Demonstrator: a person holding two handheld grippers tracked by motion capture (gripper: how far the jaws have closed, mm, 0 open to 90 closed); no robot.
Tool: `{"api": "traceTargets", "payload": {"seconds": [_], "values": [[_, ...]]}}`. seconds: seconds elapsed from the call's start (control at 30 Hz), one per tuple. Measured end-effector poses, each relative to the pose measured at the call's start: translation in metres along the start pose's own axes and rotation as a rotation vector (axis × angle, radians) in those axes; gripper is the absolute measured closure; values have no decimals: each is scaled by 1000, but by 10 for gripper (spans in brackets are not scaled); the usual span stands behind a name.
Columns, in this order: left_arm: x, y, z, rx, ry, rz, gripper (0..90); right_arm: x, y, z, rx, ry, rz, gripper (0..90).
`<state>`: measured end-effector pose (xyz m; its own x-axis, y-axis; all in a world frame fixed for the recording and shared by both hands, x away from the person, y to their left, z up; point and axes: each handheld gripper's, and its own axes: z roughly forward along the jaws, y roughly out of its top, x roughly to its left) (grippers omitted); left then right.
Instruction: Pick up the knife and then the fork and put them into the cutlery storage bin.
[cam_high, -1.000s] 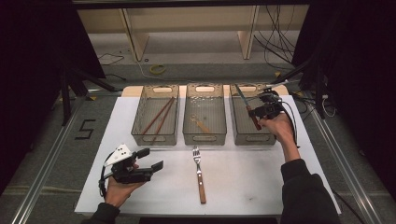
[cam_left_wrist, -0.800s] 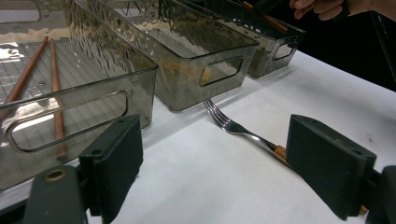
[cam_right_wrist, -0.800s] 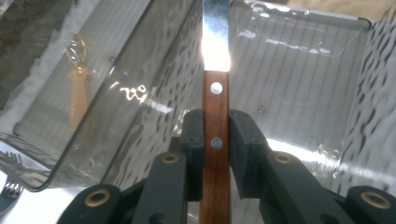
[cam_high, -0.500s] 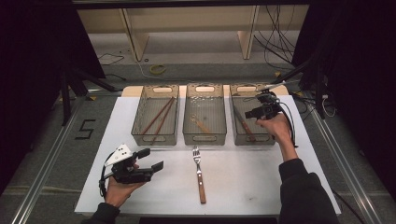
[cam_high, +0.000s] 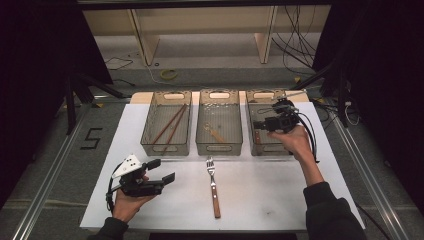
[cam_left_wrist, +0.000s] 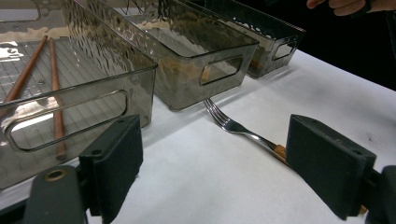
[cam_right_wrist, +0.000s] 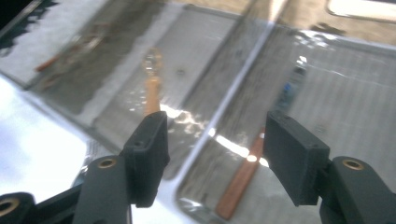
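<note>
A wood-handled fork (cam_high: 213, 185) lies on the white table, tines towards the bins; in the left gripper view the fork (cam_left_wrist: 233, 126) rests ahead of the jaws. My left gripper (cam_high: 162, 170) rests at the front left, open and empty (cam_left_wrist: 219, 163). My right gripper (cam_high: 262, 120) hovers over the right bin (cam_high: 270, 150). Its jaws have just been opening and nothing is between them (cam_right_wrist: 219, 154). Below them a wood-handled knife (cam_right_wrist: 240, 184) lies on the bin floor.
Three clear bins stand in a row at the back. The left bin (cam_high: 150, 145) holds two chopsticks (cam_high: 170, 125), and the middle bin (cam_high: 219, 148) holds a spoon (cam_high: 216, 132). Cables and shelf legs lie beyond the table.
The right gripper held a long dark utensil above the right bin a second ago. Its jaws are now apart and empty, and the hand has shifted slightly. The left gripper has not moved.
</note>
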<state>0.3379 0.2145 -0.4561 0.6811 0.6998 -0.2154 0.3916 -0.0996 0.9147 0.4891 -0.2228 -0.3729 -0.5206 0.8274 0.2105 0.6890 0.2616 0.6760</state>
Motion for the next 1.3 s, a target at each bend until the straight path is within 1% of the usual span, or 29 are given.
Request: {"api": "traceTargets", "payload": {"seconds": [0.17,0.27,0.3,0.47,0.57,0.77,0.87,1.0,1.03,1.1,1.13,1.3], "values": [[0,0,0,1,1,-1,186,16,-11,-6,-13,52,-35,381],[0,0,0,1,0,1,186,26,-18,-7,-14,72,-63,370],[0,0,0,1,1,0,186,30,-19,-7,-10,80,-64,365],[0,0,0,0,1,0,186,46,-28,-5,-23,112,-88,357],[0,0,0,0,0,0,186,56,-33,-3,-20,127,-107,355],[0,0,0,2,1,-1,186,75,-42,1,-7,171,-140,355],[1,0,0,2,1,0,186,84,-46,3,-6,210,-147,370],[0,0,0,0,1,-1,186,95,-51,7,9,233,-181,393],[0,0,0,2,0,1,186,99,-53,9,21,242,-194,397],[0,0,0,2,1,0,186,104,-56,12,39,243,-216,409],[0,0,-1,1,1,0,186,106,-57,13,42,248,-219,418],[0,0,-1,0,0,1,186,118,-65,18,59,279,-253,486]]}}
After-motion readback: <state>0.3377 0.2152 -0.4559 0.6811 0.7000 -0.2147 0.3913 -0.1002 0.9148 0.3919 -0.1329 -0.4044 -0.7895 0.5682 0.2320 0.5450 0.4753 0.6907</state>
